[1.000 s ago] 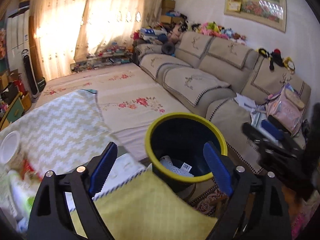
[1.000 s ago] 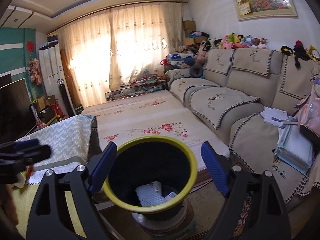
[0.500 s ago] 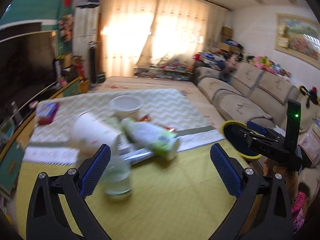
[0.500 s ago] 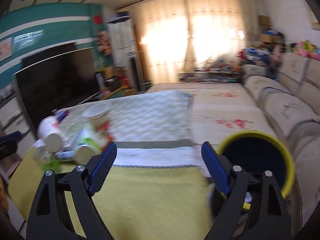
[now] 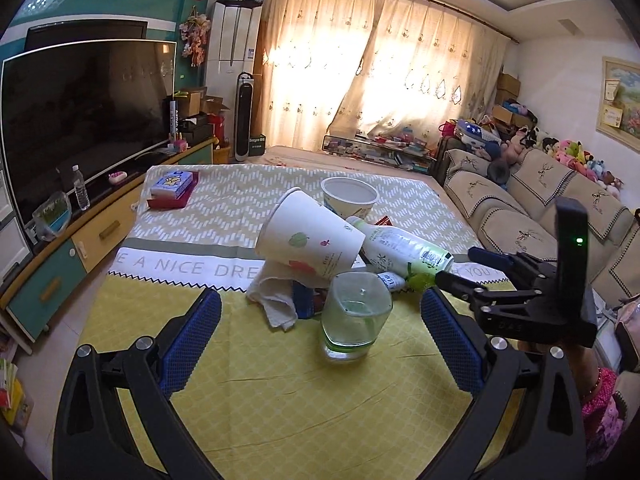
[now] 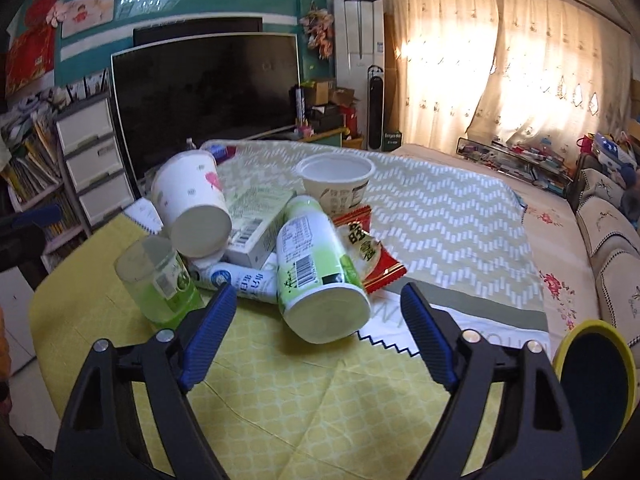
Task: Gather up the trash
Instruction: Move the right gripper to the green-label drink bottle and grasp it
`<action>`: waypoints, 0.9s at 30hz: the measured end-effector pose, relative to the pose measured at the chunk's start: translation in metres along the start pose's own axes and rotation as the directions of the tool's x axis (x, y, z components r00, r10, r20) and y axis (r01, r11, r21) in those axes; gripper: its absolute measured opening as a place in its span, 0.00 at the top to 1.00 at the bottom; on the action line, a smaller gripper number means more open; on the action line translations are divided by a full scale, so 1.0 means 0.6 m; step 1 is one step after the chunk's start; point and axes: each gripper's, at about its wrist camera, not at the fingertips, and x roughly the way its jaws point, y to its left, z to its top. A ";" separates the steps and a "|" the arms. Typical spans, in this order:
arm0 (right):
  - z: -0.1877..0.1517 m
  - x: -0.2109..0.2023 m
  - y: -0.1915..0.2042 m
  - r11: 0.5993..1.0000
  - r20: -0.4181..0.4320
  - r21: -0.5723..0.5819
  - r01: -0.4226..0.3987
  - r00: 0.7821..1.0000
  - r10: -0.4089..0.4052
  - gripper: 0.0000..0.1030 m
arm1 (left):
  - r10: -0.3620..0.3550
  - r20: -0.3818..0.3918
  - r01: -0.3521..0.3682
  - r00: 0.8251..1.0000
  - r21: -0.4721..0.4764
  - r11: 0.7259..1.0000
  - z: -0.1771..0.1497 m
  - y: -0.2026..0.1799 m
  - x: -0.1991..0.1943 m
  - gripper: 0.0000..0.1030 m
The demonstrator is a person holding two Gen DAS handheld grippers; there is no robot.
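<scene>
2 handheld tools are hovering over a counter (image 5: 280,400) covered in a yellow and zigzag-patterned cloth, where a pile of trash is lying.

The left tool (image 5: 320,340) is standing wide apart and holding nothing. Between its blue pads, in the left wrist view, a clear square glass (image 5: 354,316) with a green base is standing upright on the cloth. Just behind the glass, a white paper cup (image 5: 308,240) is lying on its side atop a crumpled tissue (image 5: 272,300). A green and white bottle (image 5: 404,252) is lying beside the cup, and a white bowl-shaped tub (image 5: 349,198) is standing upright behind them.

The right tool (image 6: 316,324) is also gaping wide and holding nothing. In the right wrist view, the green and white bottle (image 6: 316,272) is lying with its base pointing between the pads. A red snack wrapper (image 6: 368,252) is lying beside it, touching it. A white carton (image 6: 256,228) is lying under the tipped cup (image 6: 192,204).

A yellow-rimmed dark bin (image 6: 592,392) is standing off the counter's right edge, near a beige sofa (image 5: 540,200).
</scene>
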 end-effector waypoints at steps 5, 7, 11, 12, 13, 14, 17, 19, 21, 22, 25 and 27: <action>-0.002 0.026 -0.004 1.000 -0.062 -0.003 -0.011 0.998 0.011 0.30 | -0.012 -0.016 0.012 1.000 -0.001 1.000 0.002 -0.022 0.008 0.05; 0.003 0.029 -0.004 1.000 -0.062 -0.014 0.008 0.998 -0.009 0.33 | -0.015 -0.026 0.015 1.000 -0.004 1.000 -0.001 -0.023 0.014 0.05; 0.007 0.044 -0.007 1.000 -0.085 -0.005 0.006 0.996 -0.006 0.40 | -0.019 -0.031 0.019 0.999 0.001 1.000 -0.001 -0.028 0.017 0.05; 0.008 0.046 -0.008 1.000 -0.087 -0.004 0.004 0.996 -0.005 0.41 | -0.020 -0.031 0.020 0.999 0.002 1.000 -0.001 -0.029 0.018 0.05; 0.009 0.050 -0.008 1.000 -0.093 -0.003 0.005 0.996 -0.005 0.43 | -0.021 -0.032 0.021 0.999 0.005 1.000 -0.002 -0.031 0.019 0.05; 0.010 0.054 -0.007 1.000 -0.100 -0.003 0.009 0.995 -0.009 0.45 | -0.021 -0.033 0.021 0.999 0.006 1.000 -0.002 -0.033 0.019 0.05; 0.010 0.057 -0.007 1.000 -0.107 0.011 0.009 0.994 -0.008 0.45 | -0.021 -0.037 0.022 0.999 0.011 1.000 -0.005 -0.035 0.021 0.05; 0.010 0.063 -0.005 1.000 -0.120 0.023 -0.006 0.993 0.009 0.45 | -0.023 -0.039 0.023 0.999 0.012 1.000 -0.004 -0.035 0.023 0.05; 0.012 0.072 -0.003 0.999 -0.138 0.030 -0.022 0.990 0.026 0.44 | -0.027 -0.039 0.027 0.999 0.013 1.000 -0.004 -0.038 0.023 0.05; 0.012 0.075 -0.002 0.999 -0.142 0.031 -0.025 0.990 0.029 0.43 | -0.027 -0.040 0.028 0.999 0.014 1.000 -0.004 -0.038 0.023 0.05; 0.015 0.082 -0.003 0.999 -0.151 0.038 -0.028 0.988 0.033 0.43 | -0.026 -0.042 0.027 0.999 0.020 0.999 -0.005 -0.040 0.025 0.05; 0.017 0.086 -0.005 0.999 -0.154 0.041 -0.021 0.988 0.027 0.46 | -0.029 -0.043 0.030 0.999 0.019 0.999 -0.005 -0.041 0.026 0.05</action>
